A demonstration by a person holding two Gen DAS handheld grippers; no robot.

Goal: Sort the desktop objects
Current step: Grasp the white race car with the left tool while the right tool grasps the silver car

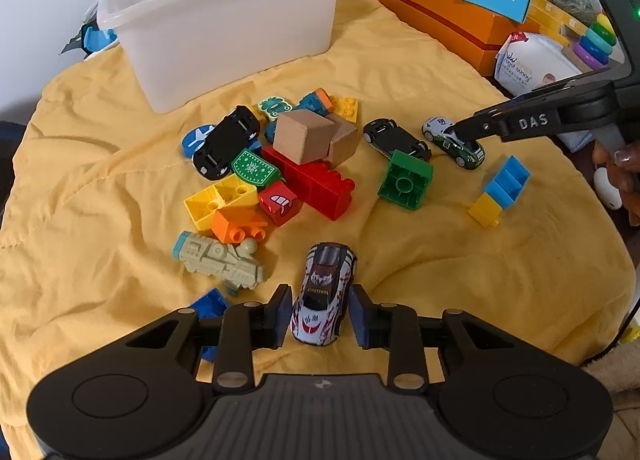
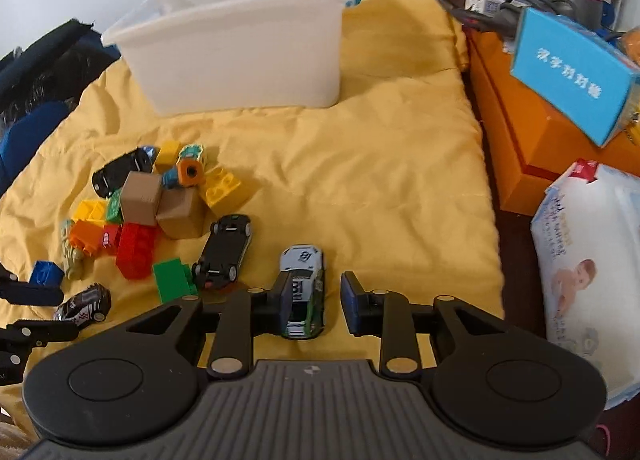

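Note:
My left gripper (image 1: 320, 316) is shut on a white toy car with red and black markings (image 1: 323, 292), which lies on the yellow cloth (image 1: 400, 59); both pads touch its sides. In the right wrist view, a green-and-white toy car (image 2: 305, 284) lies between the fingers of my right gripper (image 2: 316, 302). The left pad is against it, the right pad stands clear, so this gripper is open. The left wrist view shows the same right gripper (image 1: 464, 133) over that car (image 1: 460, 147). A white bin (image 1: 224, 31) stands at the back.
A pile of bricks with two wooden cubes (image 1: 304, 135), a red brick (image 1: 320, 179) and an upturned black car (image 1: 226, 141) fills the middle. Another upturned car (image 1: 396, 139), a green brick (image 1: 406, 179) and a blue-yellow brick (image 1: 502, 189) lie right. An orange box (image 2: 540, 139) and wipes pack (image 2: 588, 260) border the cloth.

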